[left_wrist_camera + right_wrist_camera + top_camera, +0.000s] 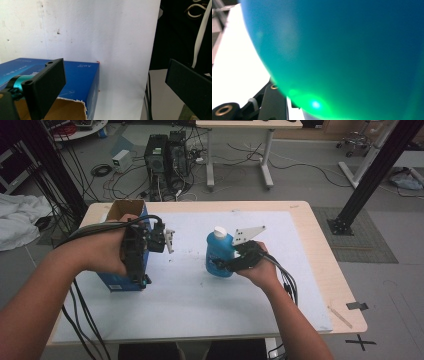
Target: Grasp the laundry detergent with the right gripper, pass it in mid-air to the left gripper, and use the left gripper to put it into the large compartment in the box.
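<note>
A blue bottle [217, 251] with a white cap stands upright on the white mat [200, 305] near the table's middle. My right gripper [231, 262] is shut on its lower body from the right. In the right gripper view the bottle's blue-green wall [342, 50] is pressed close, with one black finger [273, 102] showing under it. At the left, an open-topped blue cardboard box [120, 282] stands on the mat. My left gripper [140, 255] hangs over its right side, open and holding nothing. Its wide-apart jaws frame the box's edge [80, 75] and torn brown flap.
The wooden table [310, 250] carries a thin wooden stick [340, 316] and black tape near its front right corner. Computer towers [167, 155], loose cables and a black frame post [375, 175] stand on the floor beyond.
</note>
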Motion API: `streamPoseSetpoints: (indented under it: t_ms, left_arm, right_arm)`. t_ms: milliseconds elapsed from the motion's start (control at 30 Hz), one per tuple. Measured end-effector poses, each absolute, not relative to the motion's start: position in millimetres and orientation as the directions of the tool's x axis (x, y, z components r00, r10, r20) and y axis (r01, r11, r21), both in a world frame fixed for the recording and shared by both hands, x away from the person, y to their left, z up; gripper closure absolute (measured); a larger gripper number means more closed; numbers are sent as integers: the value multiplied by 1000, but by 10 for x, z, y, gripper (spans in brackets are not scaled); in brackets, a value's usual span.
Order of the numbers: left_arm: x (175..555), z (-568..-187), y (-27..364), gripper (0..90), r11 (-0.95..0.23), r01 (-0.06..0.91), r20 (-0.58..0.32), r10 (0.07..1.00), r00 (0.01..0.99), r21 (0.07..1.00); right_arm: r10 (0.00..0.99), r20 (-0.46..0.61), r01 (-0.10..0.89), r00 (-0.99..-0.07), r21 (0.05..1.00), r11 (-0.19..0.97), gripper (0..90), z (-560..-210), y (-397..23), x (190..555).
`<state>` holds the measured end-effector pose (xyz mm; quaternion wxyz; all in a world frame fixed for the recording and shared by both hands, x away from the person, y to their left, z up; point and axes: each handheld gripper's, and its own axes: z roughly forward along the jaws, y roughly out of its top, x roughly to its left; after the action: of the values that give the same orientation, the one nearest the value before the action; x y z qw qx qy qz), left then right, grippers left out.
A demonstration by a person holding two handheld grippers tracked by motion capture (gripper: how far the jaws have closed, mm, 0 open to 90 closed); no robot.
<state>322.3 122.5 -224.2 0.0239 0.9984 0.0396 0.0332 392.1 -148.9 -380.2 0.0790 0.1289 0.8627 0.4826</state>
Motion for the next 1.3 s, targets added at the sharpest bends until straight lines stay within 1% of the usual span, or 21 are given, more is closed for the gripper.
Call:
streamPoseSetpoints:
  t_ms: [367, 567, 633, 800, 967, 1300]
  left_arm:
    - [3143, -2251, 1060, 32, -998, 45, 75, 48, 996, 40]
    - [3104, -2280, 972, 32, -999, 24, 67, 27, 997, 42]
    - [3098, -2301, 927, 32, -999, 22, 69, 25, 997, 40]
    - [3090, -2329, 866, 32, -999, 11, 59, 14, 998, 43]
    - [3072, -2327, 831, 32, -999, 5, 55, 8, 998, 47]
    - [3062, -2360, 720, 32, -999, 1, 56, 3, 998, 41]
  right_arm:
    - [144, -34, 50, -989, 838, 544, 462, -3644, -1332, 3559]
    - [94, -34, 23, -995, 835, 550, 462, -3645, -1228, 3429]
    - [56, -38, -1, -998, 832, 555, 463, -3658, -1147, 3361]
    - [5, -38, -29, -999, 826, 563, 463, -3696, -997, 3267]
    - [-24, -32, -40, -999, 829, 557, 464, -3729, -883, 3224]
    - [-34, -16, -31, -999, 841, 540, 464, -3727, -731, 3220]
